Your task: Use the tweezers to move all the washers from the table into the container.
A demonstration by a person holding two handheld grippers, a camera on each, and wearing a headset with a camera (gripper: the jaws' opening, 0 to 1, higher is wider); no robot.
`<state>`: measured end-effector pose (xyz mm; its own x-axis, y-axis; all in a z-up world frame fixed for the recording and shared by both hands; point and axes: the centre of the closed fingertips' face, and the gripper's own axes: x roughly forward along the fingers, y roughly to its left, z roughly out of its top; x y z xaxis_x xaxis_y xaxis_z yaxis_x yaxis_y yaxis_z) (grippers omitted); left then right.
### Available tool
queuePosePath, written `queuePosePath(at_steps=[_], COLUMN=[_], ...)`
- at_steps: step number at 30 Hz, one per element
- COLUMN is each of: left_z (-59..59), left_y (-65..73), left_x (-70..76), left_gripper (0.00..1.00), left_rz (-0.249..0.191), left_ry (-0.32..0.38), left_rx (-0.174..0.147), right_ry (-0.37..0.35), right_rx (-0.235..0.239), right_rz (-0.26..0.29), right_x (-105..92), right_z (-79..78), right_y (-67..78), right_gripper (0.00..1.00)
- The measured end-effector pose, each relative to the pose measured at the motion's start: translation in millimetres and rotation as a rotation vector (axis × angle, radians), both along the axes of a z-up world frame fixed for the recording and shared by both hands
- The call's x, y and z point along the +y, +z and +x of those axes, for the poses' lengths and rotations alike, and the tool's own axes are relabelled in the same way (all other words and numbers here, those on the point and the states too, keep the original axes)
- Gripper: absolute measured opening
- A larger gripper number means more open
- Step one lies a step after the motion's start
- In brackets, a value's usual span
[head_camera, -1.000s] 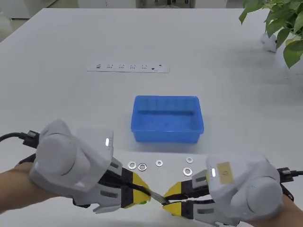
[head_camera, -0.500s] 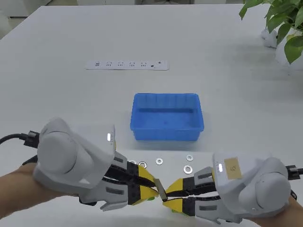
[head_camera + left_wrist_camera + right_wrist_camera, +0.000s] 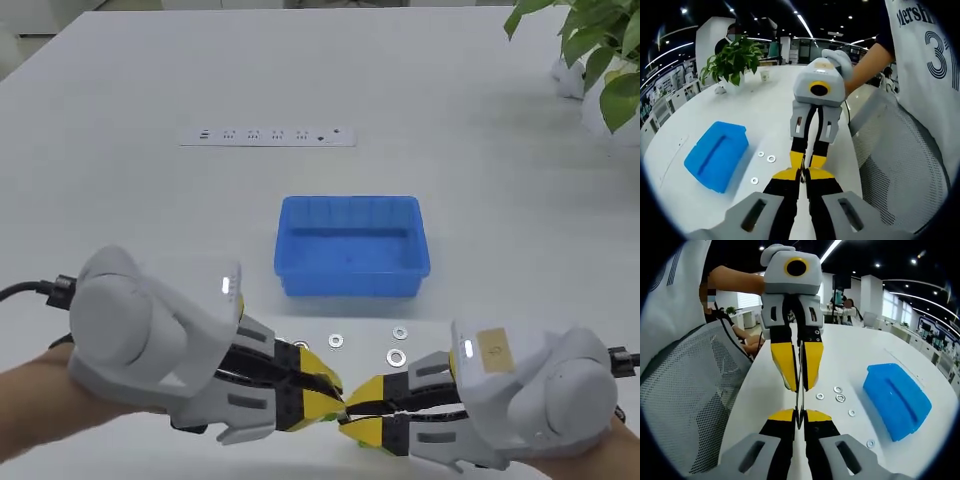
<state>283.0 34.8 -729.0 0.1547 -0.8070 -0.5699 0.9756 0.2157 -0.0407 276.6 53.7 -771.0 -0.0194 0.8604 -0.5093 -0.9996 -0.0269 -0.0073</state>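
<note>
Right gripper view: thin tweezers [image 3: 799,402] clamped at both ends, left gripper [image 3: 800,388] and right gripper [image 3: 799,416] jaws narrow on them, tip to tip; head view: washers [image 3: 397,357] loose on the table [image 3: 500,200] between grippers and blue container [image 3: 350,283], open room either side.

tweezers [image 3: 799,401]: fingers [image 3: 785,365] of left gripper [image 3: 337,393] and right gripper [image 3: 350,412] are covering both ends.
washers [image 3: 397,357]: left gripper is overlapping the leftmost one.
plant [image 3: 590,50]: picture edge is cropping it.
power strip [image 3: 268,137]: markings are showing too small to read.
</note>
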Motion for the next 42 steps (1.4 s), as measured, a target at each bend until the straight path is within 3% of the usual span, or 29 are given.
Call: queuePosePath(at_steps=[4,9,12,16,20,24,30,42], left_z=[0.9,-2.9,-4.0,-9.0,-7.5,-7.0,-6.0,-1.3], left_y=[8.9,12.4,6.2,-0.1,1.0,1.2,1.4,11.0], left_x=[0.2,2.5,5.6,7.9,9.7,9.1,8.8,29.7], left_gripper=[0.08,0.08,0.08,0.08,0.08,0.08,0.08,0.08], left_rz=[-0.031,-0.026,-0.010,0.013,-0.002,-0.001,0.007,0.016], left_ry=[0.013,0.018,0.030,0.023,0.037,0.030,0.025,0.086], left_rx=[-0.022,-0.078,-0.073,-0.088,-0.080,-0.087,-0.091,-0.104], right_ry=[0.000,0.011,0.042,0.065,0.075,0.079,0.120,0.127], right_rx=[-0.016,-0.038,-0.090,-0.131,-0.140,-0.116,-0.161,-0.176], right_rz=[0.000,-0.001,-0.054,-0.090,-0.102,-0.093,-0.114,-0.113], right_x=[1.2,8.0,11.2,16.3,17.5,19.6,22.9,43.1], right_z=[2.4,2.6,1.1,-2.3,-1.9,-1.0,-2.6,3.7], right_y=[1.6,3.8,-4.0,-8.8,-8.3,-5.5,-4.7,3.1], right_gripper=[0.07,0.07,0.08,0.10,0.10,0.12,0.10,0.11])
